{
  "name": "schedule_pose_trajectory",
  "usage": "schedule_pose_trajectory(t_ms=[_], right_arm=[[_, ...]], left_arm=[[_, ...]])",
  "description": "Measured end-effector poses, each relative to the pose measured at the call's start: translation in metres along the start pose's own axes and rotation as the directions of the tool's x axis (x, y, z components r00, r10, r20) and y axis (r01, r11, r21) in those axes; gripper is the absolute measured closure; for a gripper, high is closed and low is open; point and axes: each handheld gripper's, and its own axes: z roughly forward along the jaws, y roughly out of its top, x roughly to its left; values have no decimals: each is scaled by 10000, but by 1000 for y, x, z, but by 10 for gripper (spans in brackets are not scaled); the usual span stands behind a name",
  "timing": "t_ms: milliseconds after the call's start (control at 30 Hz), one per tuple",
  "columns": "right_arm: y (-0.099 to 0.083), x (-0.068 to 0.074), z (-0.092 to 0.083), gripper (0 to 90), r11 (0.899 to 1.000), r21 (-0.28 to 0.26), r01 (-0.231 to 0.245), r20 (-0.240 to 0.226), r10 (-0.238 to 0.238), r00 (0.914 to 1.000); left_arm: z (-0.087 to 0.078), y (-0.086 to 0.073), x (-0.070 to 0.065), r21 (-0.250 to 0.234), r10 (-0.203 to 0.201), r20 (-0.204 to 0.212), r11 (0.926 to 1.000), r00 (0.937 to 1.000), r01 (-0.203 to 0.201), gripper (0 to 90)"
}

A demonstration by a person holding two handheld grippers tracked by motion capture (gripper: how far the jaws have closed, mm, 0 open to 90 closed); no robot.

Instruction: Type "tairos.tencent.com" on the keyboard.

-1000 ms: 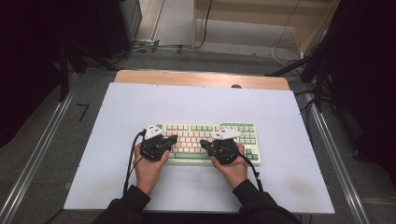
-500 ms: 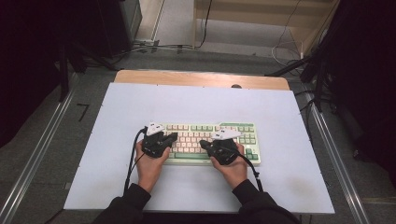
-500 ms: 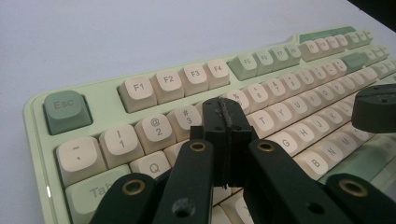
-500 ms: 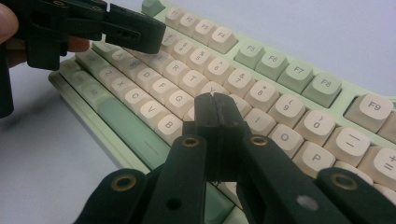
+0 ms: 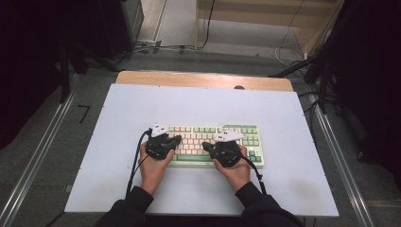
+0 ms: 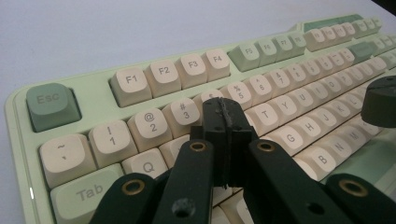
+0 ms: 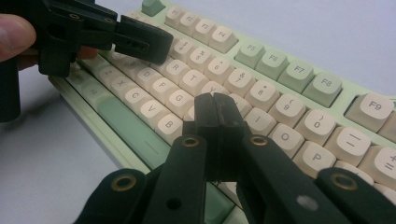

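A pale green mechanical keyboard with cream keycaps [image 5: 213, 142] lies on a white rectangular table mat [image 5: 142, 104], a little nearer the person's edge than the middle. The mat sits on a light wooden tabletop [image 5: 198, 79], whose far strip lies behind it. The black two-jaw left gripper [image 5: 176, 140] rests over the keyboard's left half, the black two-jaw right gripper [image 5: 206, 146] over its middle, the two tips near each other. Dark cables [image 5: 156, 47] lie on the floor beyond the table.
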Motion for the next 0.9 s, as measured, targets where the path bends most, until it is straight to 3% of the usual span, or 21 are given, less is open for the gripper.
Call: schedule_pose_trajectory(t_ms=[333,900], right_arm=[[0,1,1,882,10000,19,34,-39,-34,10000],[-1,3,2,883,9999,73,69,-80,-69,9999]], left_arm=[[-13,5,0,-461,-83,133,9989,9999,89,900],[-14,5,0,-408,-35,150,9992,9999,41,900]])
